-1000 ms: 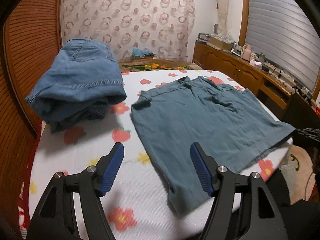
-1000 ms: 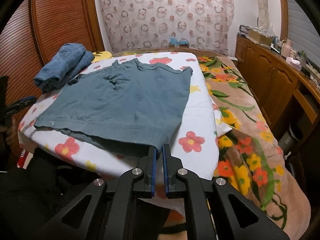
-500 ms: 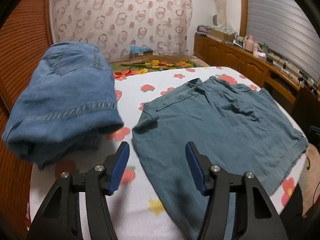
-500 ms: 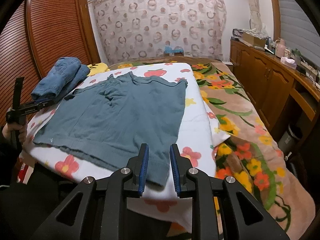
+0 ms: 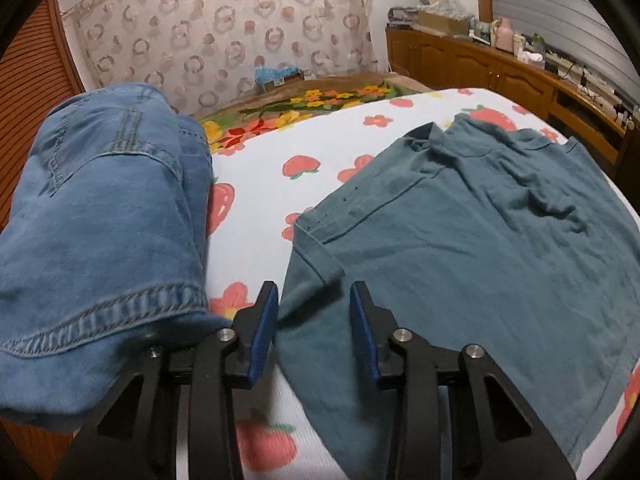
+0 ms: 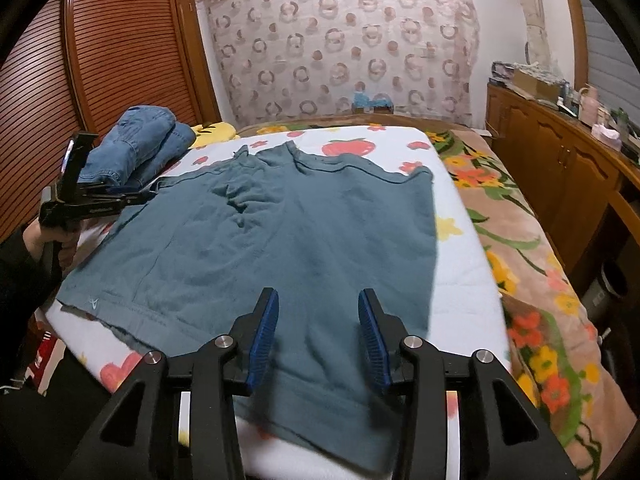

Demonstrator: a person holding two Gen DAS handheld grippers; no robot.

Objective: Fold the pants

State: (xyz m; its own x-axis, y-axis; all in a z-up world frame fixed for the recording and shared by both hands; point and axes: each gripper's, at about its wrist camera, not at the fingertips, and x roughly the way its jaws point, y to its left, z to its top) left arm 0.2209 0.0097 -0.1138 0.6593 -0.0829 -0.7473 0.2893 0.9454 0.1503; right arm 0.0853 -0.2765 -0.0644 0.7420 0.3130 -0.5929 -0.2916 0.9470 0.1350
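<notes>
Folded jeans (image 5: 100,216) sit at far left of the bed (image 5: 256,200) w/ teal pants (image 6: 256,240) spread flat beside them; left gripper (image 5: 314,334) closing, pads astride the pants' edge, right gripper (image 6: 318,338) opening over the hem.

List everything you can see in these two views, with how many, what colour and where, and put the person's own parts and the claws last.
Teal pants: one, grey-teal, spread flat on the white sheet.
Denim pile: one, blue, folded, at the sheet's left side by the wooden doors.
Sheet: one, white with red fruit and flowers, under both garments.
Blanket: one, tan with orange and yellow flowers, right of the sheet.
Curtain: one, pale with ring pattern, far wall.
Cabinet: one, brown wood, right wall, small items on top.
Slatted doors: brown wood, left.
Hand: one, holding the left claw's grip.
Left claw: black with blue pads, open, has just been closing over the pants' edge.
Right claw: same colours, open, has just been opening above the pants.
</notes>
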